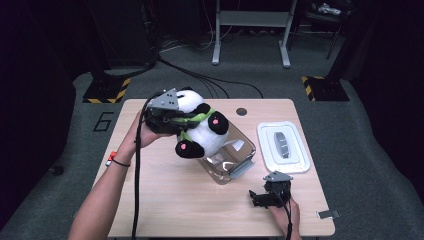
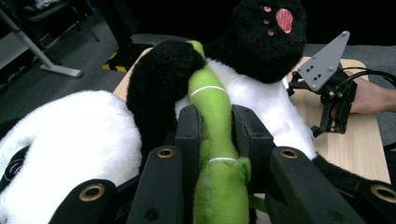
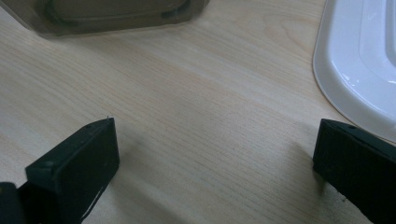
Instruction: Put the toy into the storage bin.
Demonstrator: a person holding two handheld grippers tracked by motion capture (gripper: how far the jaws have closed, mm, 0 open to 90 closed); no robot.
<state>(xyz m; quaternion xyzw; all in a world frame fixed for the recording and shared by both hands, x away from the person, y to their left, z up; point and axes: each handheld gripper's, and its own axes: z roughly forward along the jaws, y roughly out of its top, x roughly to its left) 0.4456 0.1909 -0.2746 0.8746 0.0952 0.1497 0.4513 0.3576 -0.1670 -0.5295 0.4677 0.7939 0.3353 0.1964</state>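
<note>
High view: the left gripper [image 1: 172, 119] holds the panda [image 1: 202, 127] up over the clear box [image 1: 231, 157], while the right gripper [image 1: 265, 196] rests low near the lid [image 1: 283, 147]. Left gripper view: jaws pinched tight on the panda's green stalk [image 2: 212, 140]. Right gripper view: jaws wide apart over the table [image 3: 210, 116], gripping nothing.

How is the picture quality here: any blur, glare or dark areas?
High view: table evenly lit, the floor around it dark, soft overall. Left gripper view: the nearest jaws and green stalk blur, the toy panda sharper, background black. Right gripper view: glare on the white lid, jaws' shadows soft on the wood.
</note>
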